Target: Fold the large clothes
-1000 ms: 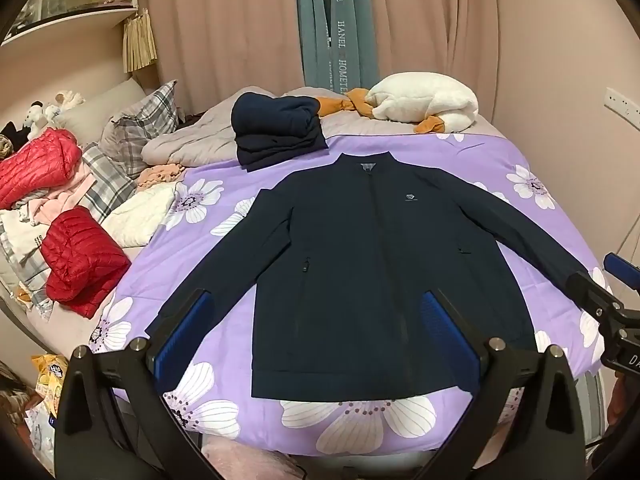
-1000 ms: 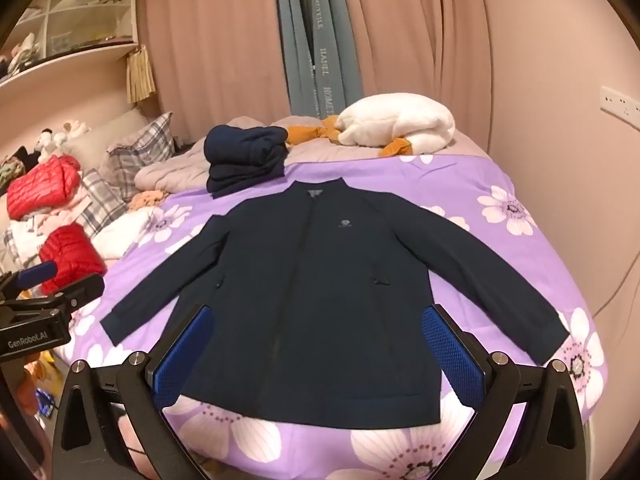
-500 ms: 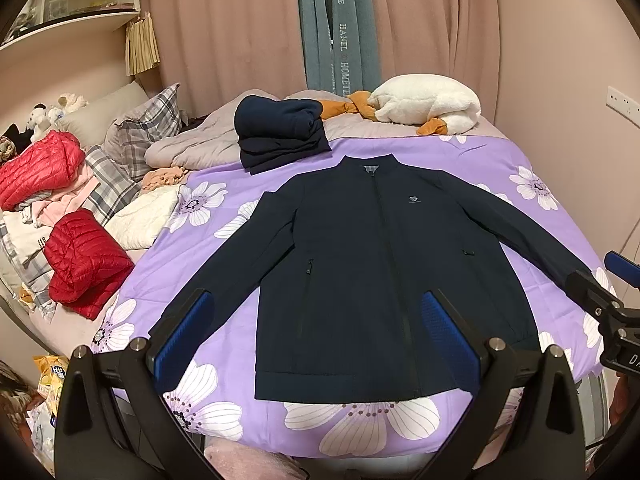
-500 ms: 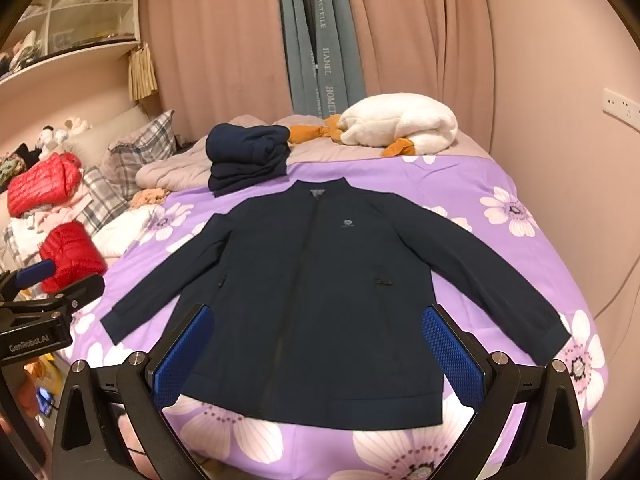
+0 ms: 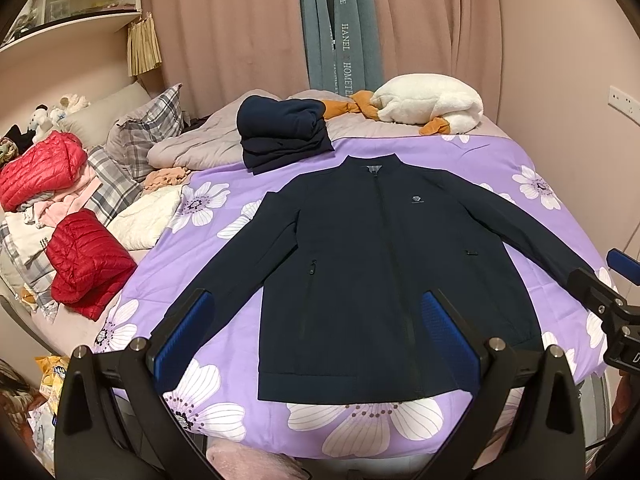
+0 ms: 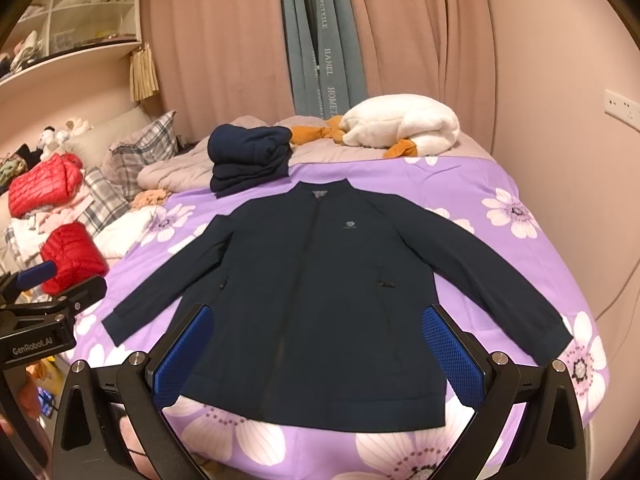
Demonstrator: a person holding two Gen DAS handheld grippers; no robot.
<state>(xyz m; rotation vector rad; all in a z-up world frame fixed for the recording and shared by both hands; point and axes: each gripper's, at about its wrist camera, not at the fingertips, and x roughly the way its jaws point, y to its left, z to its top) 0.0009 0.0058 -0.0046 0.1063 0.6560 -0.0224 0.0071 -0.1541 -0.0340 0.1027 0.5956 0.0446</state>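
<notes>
Hovering spread wide and empty above the near edge of the bed: left gripper, blue pads far apart, touching nothing. Likewise gaping and holding nothing: right gripper, poised over the hem.

Lying flat between and beyond the jaws, front up, zipped, sleeves angling outward: navy jacket, hem toward the cameras, collar toward the curtains.

Stretching beneath it: purple floral bedspread. Sitting just past the collar: folded navy stack. Resting farther back on a grey quilt: white plush goose with orange feet.

Piling up at the left side: red puffer jackets, plaid pillows, pale garments.

Hanging behind: pink curtains with a grey-blue lettered panel. Showing upper left: white shelving holding small items too blurred for telling apart.
</notes>
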